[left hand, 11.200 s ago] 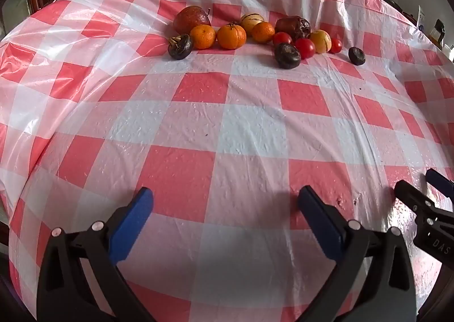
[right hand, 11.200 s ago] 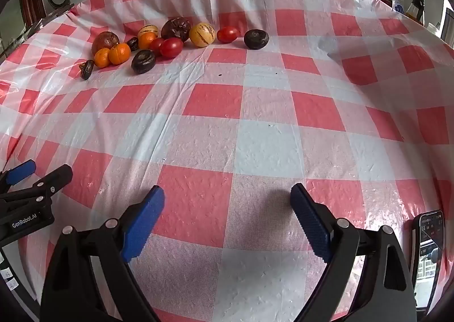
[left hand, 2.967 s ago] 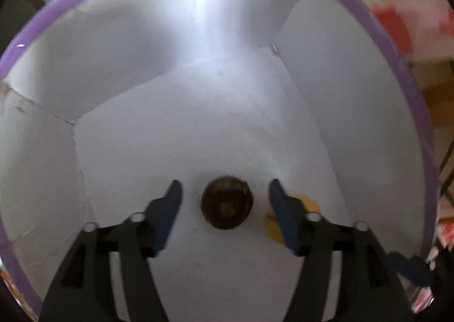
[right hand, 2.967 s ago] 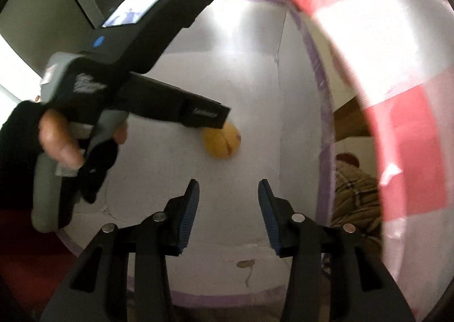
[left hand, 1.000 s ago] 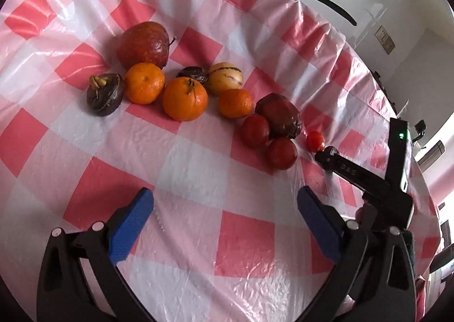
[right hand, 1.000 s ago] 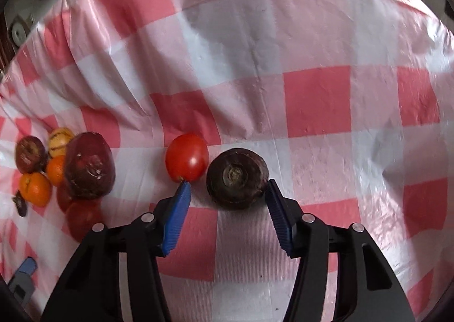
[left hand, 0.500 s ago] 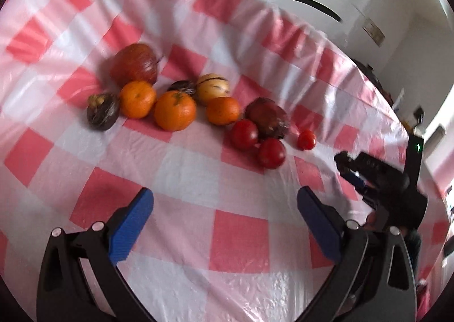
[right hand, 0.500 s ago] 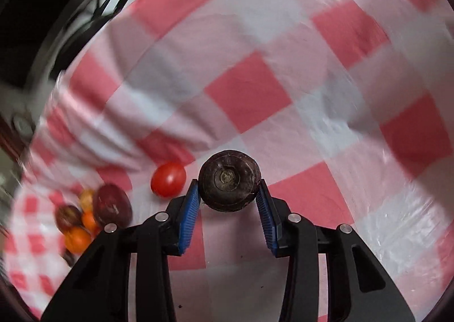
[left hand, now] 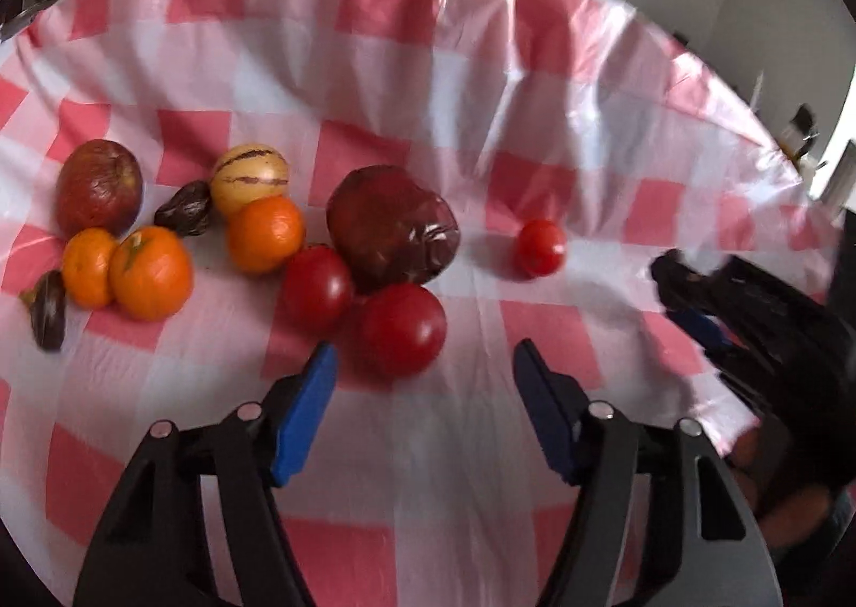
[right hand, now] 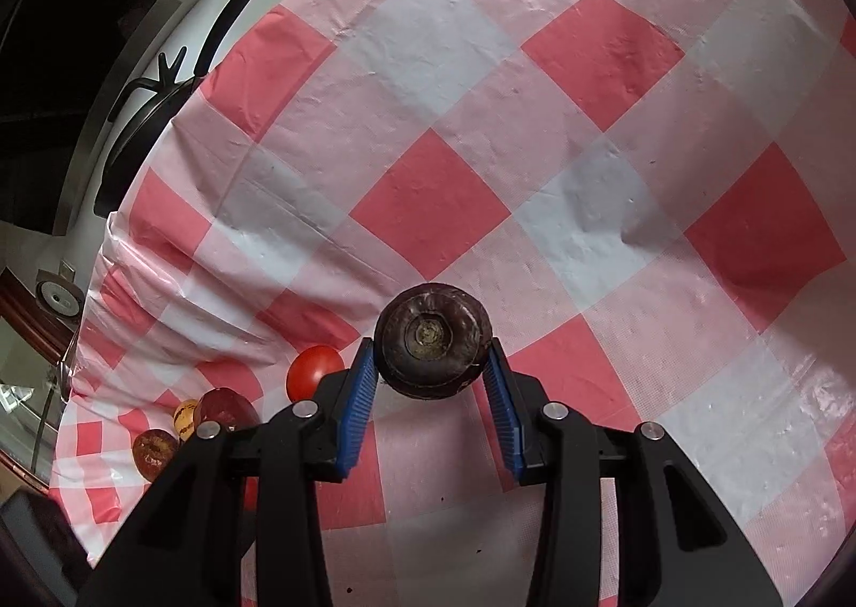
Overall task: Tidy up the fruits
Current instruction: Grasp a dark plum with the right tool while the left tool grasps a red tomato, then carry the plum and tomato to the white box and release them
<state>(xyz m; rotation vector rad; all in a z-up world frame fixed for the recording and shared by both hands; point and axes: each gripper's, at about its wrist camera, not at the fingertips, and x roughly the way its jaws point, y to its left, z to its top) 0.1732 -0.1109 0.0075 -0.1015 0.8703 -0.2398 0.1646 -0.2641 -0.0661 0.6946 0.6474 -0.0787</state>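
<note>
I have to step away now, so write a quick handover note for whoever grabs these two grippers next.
Right gripper: shut on the dark purple fruit, lifted above the checked tablecloth.
Left gripper: open, empty, just short of the nearest red tomato.
Left on the cloth: three oranges, more tomatoes, a striped yellow fruit, a large dark red fruit, others.
Next: probably put the held fruit away, then clear the rest.

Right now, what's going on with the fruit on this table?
The right tool is shut on a dark purple round fruit, held above the checked tablecloth. The left tool is open just short of a large red tomato, at the near edge of the fruit cluster. A small tomato sits apart to the right. Oranges and other fruit wait on the cloth.
</note>
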